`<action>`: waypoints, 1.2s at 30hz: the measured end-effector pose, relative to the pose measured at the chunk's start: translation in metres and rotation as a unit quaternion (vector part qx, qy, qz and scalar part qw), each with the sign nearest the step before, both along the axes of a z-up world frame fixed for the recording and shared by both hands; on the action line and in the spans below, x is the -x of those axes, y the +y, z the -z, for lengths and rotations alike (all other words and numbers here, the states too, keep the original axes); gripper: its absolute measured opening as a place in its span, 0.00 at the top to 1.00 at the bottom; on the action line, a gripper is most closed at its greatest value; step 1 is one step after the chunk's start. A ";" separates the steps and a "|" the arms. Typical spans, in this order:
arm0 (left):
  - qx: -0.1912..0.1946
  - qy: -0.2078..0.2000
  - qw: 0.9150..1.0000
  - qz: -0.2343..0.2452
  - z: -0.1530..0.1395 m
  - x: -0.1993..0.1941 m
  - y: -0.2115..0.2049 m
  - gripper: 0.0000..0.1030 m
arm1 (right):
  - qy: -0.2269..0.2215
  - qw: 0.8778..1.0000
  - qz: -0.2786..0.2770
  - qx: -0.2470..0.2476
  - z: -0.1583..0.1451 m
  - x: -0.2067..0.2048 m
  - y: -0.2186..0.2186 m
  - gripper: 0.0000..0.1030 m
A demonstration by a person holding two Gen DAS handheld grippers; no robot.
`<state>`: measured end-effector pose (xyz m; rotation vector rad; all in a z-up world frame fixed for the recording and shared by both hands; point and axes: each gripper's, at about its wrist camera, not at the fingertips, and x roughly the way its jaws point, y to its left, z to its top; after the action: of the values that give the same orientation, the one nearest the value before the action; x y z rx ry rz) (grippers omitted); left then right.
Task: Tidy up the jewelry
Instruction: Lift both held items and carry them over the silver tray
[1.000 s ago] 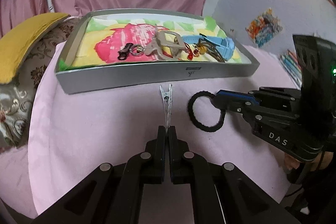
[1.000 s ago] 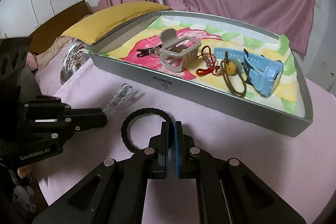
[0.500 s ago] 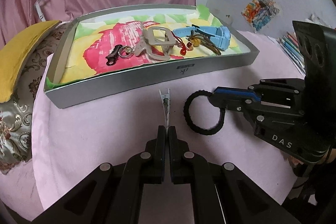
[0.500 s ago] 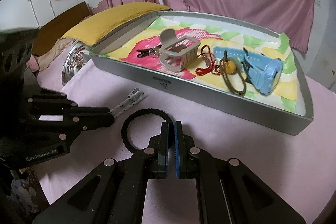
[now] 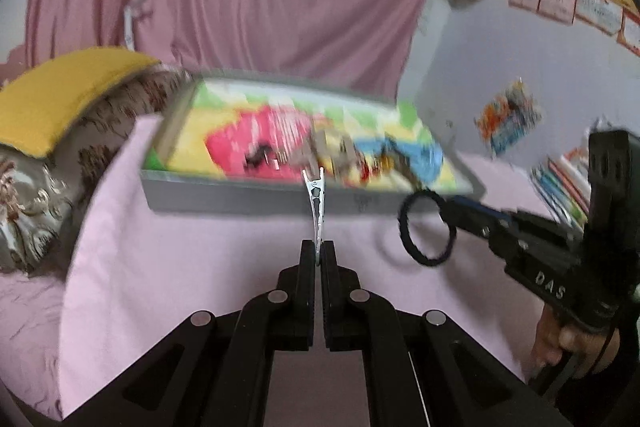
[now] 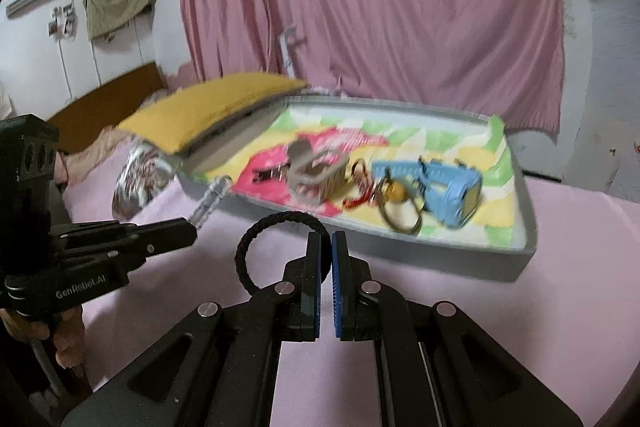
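My left gripper [image 5: 318, 247] is shut on a silver hair clip [image 5: 315, 203], held above the pink table; the clip's tip reaches the near wall of the grey tray [image 5: 240, 195]. It shows in the right wrist view [image 6: 208, 203] too. My right gripper [image 6: 326, 239] is shut on a black hair tie [image 6: 276, 247], also lifted; the tie shows in the left wrist view [image 5: 427, 227]. The tray [image 6: 440, 259] holds a beige claw clip [image 6: 316, 175], a blue watch [image 6: 444, 187], a red cord [image 6: 358, 187], a keyring [image 6: 272, 174] and a brown band with a yellow bead [image 6: 396, 203].
A yellow cushion [image 5: 60, 99] and a patterned pillow [image 5: 28, 211] lie left of the tray. A pink curtain [image 6: 360, 7] hangs behind. Books [image 5: 560, 187] sit at the far right. The pink tablecloth [image 5: 180, 267] covers the table in front of the tray.
Both grippers have lifted off the table with their items and swung toward the tray. The views are blurred by motion.
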<state>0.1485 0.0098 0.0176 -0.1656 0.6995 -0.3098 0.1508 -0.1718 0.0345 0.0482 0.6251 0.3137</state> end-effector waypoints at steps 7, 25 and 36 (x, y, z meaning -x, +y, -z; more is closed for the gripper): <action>0.006 -0.070 0.997 -0.045 -0.028 -0.018 0.002 0.97 | -0.075 0.997 0.021 -0.021 -0.029 -0.006 -0.006 0.96; 0.006 -0.153 0.984 -0.087 -0.041 -0.074 -0.003 0.97 | -0.133 0.989 0.062 -0.027 -0.041 -0.053 0.007 0.96; -0.004 -0.084 0.993 -0.081 -0.016 -0.099 -0.004 0.97 | -0.045 0.997 0.066 -0.015 -0.011 -0.084 0.004 0.96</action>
<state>0.2476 0.0060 0.0336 -0.1851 0.5171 -0.1625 0.2349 -0.1678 0.0453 0.1041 0.5249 0.1959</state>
